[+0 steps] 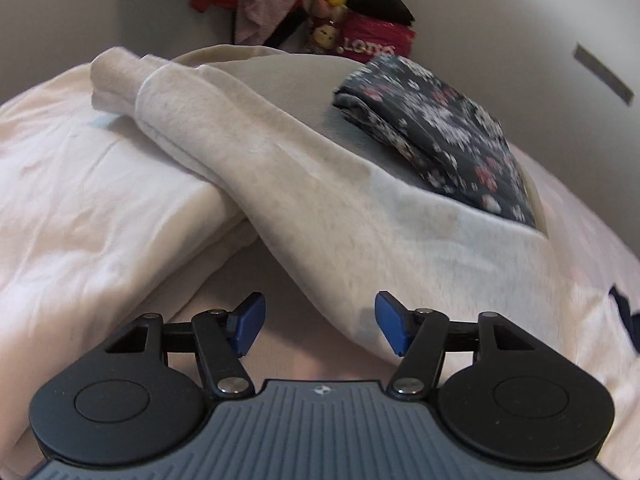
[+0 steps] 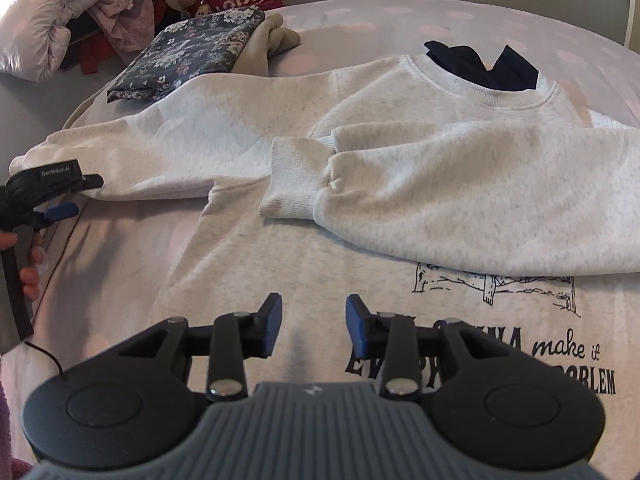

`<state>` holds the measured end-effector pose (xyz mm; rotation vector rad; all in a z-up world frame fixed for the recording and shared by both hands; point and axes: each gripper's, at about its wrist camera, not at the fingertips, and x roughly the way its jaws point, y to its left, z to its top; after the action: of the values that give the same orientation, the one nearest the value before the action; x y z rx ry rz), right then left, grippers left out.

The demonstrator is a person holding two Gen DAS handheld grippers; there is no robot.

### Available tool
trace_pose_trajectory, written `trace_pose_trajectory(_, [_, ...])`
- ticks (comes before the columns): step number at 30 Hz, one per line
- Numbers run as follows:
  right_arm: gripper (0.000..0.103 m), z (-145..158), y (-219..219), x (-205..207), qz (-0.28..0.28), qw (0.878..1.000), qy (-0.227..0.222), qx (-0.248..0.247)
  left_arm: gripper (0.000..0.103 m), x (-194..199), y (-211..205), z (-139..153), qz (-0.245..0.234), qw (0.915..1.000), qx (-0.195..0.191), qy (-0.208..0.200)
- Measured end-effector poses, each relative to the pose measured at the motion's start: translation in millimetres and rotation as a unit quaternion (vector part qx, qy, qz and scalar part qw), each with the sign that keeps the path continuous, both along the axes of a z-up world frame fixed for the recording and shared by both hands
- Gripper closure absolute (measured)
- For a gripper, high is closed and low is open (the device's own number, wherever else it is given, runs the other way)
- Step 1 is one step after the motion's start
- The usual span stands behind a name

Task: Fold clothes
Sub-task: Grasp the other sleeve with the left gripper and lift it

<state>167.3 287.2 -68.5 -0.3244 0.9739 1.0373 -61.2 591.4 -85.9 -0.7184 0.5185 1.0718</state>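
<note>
1. Right hand-held gripper (image 2: 314, 326): nearest to you, jaws apart, nothing between them. It hangs over the printed chest of the sweatshirt, not touching cloth.

2. Left hand-held gripper (image 1: 320, 326): jaws apart and empty, pointing down at the unfolded sleeve (image 1: 304, 208) just ahead of its blue pads. In the right wrist view it shows at the left edge, beside that sleeve's cuff.

3. Sweatshirt (image 2: 304, 248): pale grey, face up on the bed (image 2: 400, 16), collar away from you. One sleeve (image 2: 460, 200) is already folded across the chest, its cuff near the middle; the other lies stretched out to the side.

4. Folded floral garment (image 2: 188, 52): at the far side, resting on the outstretched sleeve's shoulder end, as far as you can judge.

5. Dark garment (image 2: 480, 64): just beyond the collar, touching or tucked under it.

6. Clutter of clothes and plush toys (image 2: 120, 8): farthest, off the bed's edge.

Risks, as judged: 
- Lift the free sleeve and the floral garment may drag or tip with it. 
- Pinch too deep near the cuff and you may catch the bedsheet too. 
- A quick sweep across the chest could knock the folded sleeve out of place.
</note>
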Motion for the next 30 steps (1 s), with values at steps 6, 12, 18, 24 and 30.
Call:
trace_pose_trajectory(6, [0.063,-5.4,8.3,-6.1,0.013,1.0,-0.006,-0.025,0.082,-7.5,10.3,-5.5,-0.005,0.9993,-0.006,-0.035])
trace_pose_trajectory(12, [0.062,-1.6,21.7,-13.6,0.03,0.999,-0.016,-0.032,0.099,-0.1,-0.4,6.3,-0.05,0.9971,0.04,-0.041])
trace_pose_trajectory(18, [0.062,3.6,22.6,-21.4,0.042,0.999,-0.015,-0.03,0.1,12.8,-17.4,23.0,-0.097,0.9914,0.079,-0.038])
trace_pose_trajectory(24, [0.062,6.4,12.6,-15.9,0.033,0.999,-0.018,-0.033,0.101,47.0,-54.7,36.4,-0.187,0.974,0.127,-0.011])
trace_pose_trajectory(30, [0.061,9.2,0.6,0.8,0.006,0.998,-0.035,-0.049,0.101,89.5,-97.7,25.1,-0.294,0.9456,0.133,0.043])
